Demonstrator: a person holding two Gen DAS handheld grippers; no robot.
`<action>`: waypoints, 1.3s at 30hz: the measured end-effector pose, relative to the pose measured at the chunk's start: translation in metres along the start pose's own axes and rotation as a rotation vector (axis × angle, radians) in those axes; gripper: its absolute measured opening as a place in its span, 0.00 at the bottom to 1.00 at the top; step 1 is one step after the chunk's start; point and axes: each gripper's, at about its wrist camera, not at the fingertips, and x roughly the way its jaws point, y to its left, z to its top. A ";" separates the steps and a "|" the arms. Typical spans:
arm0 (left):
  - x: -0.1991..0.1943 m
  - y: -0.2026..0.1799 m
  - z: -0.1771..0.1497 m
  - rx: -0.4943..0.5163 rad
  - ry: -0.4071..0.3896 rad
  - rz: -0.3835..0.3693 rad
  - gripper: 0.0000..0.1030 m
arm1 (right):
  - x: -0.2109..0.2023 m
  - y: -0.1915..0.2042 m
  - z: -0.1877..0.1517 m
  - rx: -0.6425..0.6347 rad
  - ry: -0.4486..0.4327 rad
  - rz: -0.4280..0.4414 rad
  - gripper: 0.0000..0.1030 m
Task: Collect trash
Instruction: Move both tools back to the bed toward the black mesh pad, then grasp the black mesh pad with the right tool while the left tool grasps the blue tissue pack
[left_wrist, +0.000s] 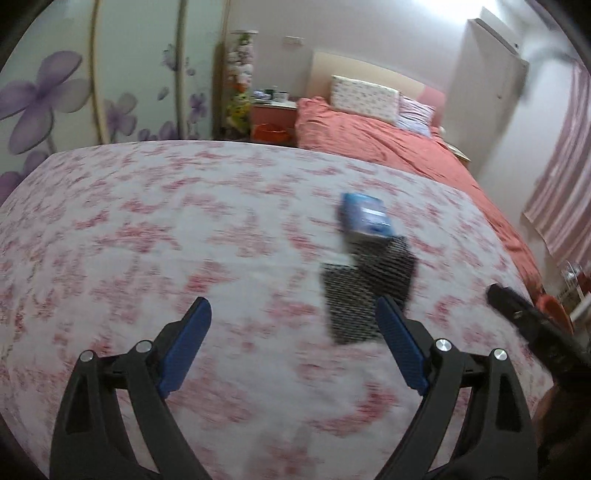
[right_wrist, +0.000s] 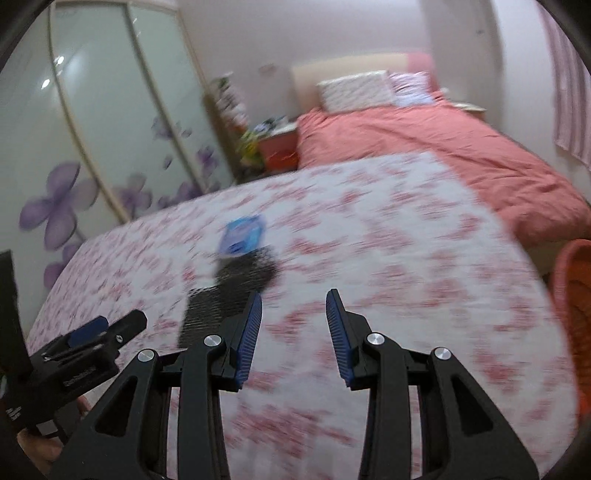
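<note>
The left gripper (left_wrist: 293, 314) hangs with its 2 blue-padded fingers spread wide, holding nothing; the right gripper (right_wrist: 293, 308) is likewise parted and empty. Just beyond the left gripper's right finger lies a black mesh-patterned flat wrapper (left_wrist: 364, 291), and touching its far end a blue plastic packet (left_wrist: 364, 218). Together their long axis runs away toward the coral bedspread (left_wrist: 388, 144). Both rest on the pink-floral white bed sheet (left_wrist: 184, 229), toward its right edge. A flower-printed wardrobe (left_wrist: 74, 81) stands beyond its far-left corner.
</note>
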 end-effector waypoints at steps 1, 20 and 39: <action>0.001 0.007 0.001 -0.007 -0.003 0.008 0.86 | 0.011 0.008 0.000 -0.014 0.020 0.001 0.36; 0.019 0.046 0.010 -0.049 0.000 0.035 0.86 | 0.060 0.046 -0.002 -0.090 0.095 -0.043 0.07; 0.088 -0.084 0.052 0.134 -0.006 0.001 0.93 | -0.024 -0.090 0.001 0.121 -0.113 -0.250 0.06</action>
